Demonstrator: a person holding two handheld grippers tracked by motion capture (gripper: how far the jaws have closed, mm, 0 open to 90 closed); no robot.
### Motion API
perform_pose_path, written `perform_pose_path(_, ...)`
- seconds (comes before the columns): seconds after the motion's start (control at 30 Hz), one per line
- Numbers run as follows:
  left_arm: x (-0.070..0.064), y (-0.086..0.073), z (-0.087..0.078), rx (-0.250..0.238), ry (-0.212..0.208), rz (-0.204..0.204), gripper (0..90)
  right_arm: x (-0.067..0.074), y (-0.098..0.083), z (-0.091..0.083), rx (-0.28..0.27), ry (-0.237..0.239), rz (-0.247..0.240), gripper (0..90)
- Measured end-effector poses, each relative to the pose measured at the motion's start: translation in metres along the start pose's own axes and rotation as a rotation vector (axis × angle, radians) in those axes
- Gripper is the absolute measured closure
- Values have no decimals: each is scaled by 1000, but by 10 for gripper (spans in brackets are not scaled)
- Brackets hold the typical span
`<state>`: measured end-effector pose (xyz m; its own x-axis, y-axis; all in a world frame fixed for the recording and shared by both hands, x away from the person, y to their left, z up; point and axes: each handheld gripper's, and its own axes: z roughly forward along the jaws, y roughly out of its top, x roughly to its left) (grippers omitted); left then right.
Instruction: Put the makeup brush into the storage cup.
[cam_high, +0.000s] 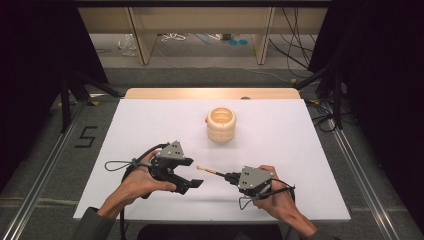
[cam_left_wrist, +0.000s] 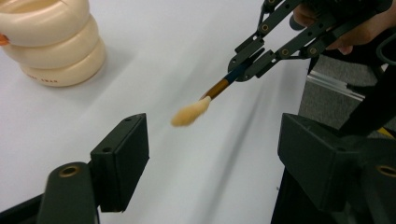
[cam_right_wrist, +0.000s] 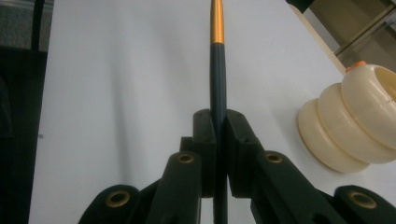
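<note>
A thin brush with a dark handle, a gold ferrule and a cream tuft is held just above the white table near its front. My right gripper is shut on the handle, and the tuft points left toward my left gripper. The left gripper stands open, its jaws wide apart with nothing between them; the tuft hovers just beyond them. A cream ribbed cup stands upright at the middle back of the table, also seen as the cup and the cup.
The white sheet ends on a wooden strip at the back. Black stand legs and cables flank the table on the floor. A wooden frame stands behind.
</note>
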<state>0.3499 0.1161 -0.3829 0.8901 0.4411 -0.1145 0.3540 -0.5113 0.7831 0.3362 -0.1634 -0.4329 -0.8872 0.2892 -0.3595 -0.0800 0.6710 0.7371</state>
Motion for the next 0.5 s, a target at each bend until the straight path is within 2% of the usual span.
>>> perform_pose_path(0.03, 0, -1, -1, -8, 11, 3, 245, 0, 0, 0, 0, 0, 0, 843)
perform_pose_path(0.13, 1, -4, -3, -37, 25, -17, 239, -3, -1, -2, -25, 7, 58, 844)
perform_pose_path(0.17, 1, -5, -3, -47, 29, -25, 234, -6, -2, -3, -52, 10, 99, 844)
perform_pose_path(0.2, 1, -7, -3, -58, 36, -37, 234, -6, -2, -3, -52, 10, 99, 844)
perform_pose_path(0.33, 3, -11, -2, -85, 41, -45, 231, -11, -3, -6, -101, 18, 172, 844)
perform_pose_path(0.37, 2, -13, -2, -98, 52, -65, 229, -13, -4, -7, -108, 18, 182, 844)
perform_pose_path(0.4, 3, -14, -2, -104, 44, -58, 227, -14, -5, -7, -124, 20, 202, 843)
perform_pose_path(0.47, 2, -16, 0, -123, 56, -77, 226, -15, -5, -8, -139, 18, 222, 844)
perform_pose_path(0.5, 2, -17, 1, -122, 47, -84, 227, -16, -5, -8, -144, 20, 232, 844)
